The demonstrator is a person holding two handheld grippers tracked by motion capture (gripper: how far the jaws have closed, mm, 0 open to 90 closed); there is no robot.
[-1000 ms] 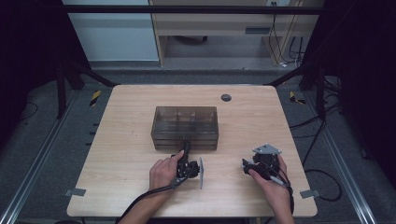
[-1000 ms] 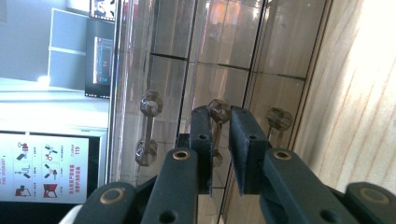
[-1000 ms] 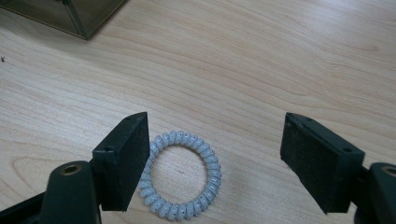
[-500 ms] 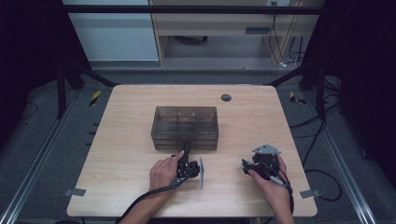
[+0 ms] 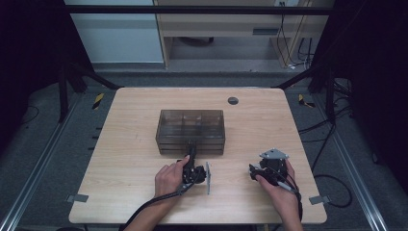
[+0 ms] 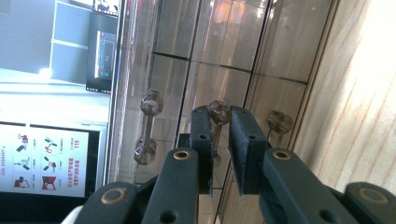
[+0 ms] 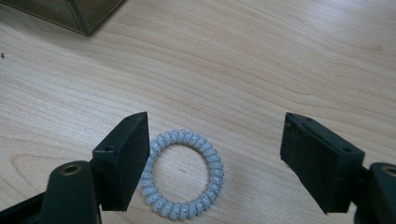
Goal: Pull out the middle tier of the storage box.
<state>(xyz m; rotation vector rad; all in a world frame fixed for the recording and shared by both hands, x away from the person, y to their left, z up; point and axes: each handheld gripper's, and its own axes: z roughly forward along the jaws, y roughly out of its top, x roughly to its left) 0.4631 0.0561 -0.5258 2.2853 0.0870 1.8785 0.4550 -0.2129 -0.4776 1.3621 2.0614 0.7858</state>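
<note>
My left claw is pinched tight on a little knobby handle on the front of the drawer box. The handle is see-through and sits right between my two black pads. Another handle like it is on one side, and a third one is on the other side, near the edge by the wood. In the high view my left hand lies on the bench, and the claw pokes forward until it touches the front of the box. The box is smoky brown and see-through, with little rooms inside. It sits in the middle of the bench.

My right claw is wide apart. It holds nothing. A curly hair tie lies flat on the wood between its pads. The tie is pale grey and round like a ring. It is just next to one pad and far from the other pad. I cannot tell if it touches the near pad. A corner of the box peeks in at the top of the right gripper view. In the high view my right hand is at the near right part of the bench, well apart from the box.
</note>
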